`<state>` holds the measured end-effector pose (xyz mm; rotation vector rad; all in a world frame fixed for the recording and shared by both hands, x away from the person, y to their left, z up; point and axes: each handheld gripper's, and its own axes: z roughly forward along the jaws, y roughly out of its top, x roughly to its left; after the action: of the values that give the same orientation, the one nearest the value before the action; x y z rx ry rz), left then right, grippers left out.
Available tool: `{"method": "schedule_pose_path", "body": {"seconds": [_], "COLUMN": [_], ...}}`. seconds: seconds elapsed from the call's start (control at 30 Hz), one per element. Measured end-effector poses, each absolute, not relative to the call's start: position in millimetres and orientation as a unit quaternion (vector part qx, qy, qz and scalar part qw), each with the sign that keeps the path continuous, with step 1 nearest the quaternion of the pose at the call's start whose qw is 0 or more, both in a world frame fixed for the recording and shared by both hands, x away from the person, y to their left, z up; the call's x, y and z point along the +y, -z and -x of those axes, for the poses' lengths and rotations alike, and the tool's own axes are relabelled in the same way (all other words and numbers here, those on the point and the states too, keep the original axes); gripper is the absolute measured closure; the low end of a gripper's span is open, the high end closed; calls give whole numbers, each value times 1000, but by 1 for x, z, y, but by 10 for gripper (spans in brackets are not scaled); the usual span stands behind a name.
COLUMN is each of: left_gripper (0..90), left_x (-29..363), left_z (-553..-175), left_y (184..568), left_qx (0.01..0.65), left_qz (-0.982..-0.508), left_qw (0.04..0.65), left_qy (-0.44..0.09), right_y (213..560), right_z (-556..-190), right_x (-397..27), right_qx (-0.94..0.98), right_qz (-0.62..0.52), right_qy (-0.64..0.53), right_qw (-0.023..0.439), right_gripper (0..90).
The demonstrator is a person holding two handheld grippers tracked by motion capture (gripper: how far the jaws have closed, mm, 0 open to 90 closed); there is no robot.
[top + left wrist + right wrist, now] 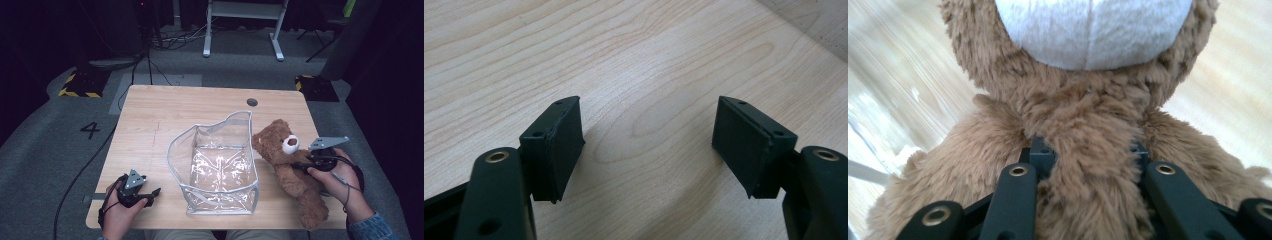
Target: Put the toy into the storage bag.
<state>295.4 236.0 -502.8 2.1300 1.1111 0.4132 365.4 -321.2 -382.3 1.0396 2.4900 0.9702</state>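
With right gripper [300, 164] clamped on the fluffy brown teddy bear's [292, 170] chest at the table's right, just beside the clear plastic zip pouch [215, 165] to its left, left gripper [649, 145] agape, idle, well apart

Room, dim. Light wooden table [165, 107] with far cable hole [252, 102]. Grey carpet floor [45, 150], painted numeral 4 [90, 130] left. Hazard-striped bases [80, 85] far corners. White desk frame [242, 25] far; cables [175, 37] trailing.
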Motion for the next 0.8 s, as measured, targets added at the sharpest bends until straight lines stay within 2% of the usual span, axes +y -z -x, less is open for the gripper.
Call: {"method": "schedule_pose_path", "body": {"seconds": [0.43,0.8], "left_gripper": [278,279], "left_x": [235,234], "left_z": [-297,-298], "left_y": [503,503], "left_qx": [426,430], "left_qz": [-821,-819], "left_qw": [346,345], "left_qy": [-157,-161], "right_y": [348,326], "right_z": [-349,-348], "right_x": [-332,-329], "right_qx": [784,743], "right_qz": [-307,-249], "right_qy": [-513,-609], "right_qw": [169,121], "right_gripper": [697,699]}}
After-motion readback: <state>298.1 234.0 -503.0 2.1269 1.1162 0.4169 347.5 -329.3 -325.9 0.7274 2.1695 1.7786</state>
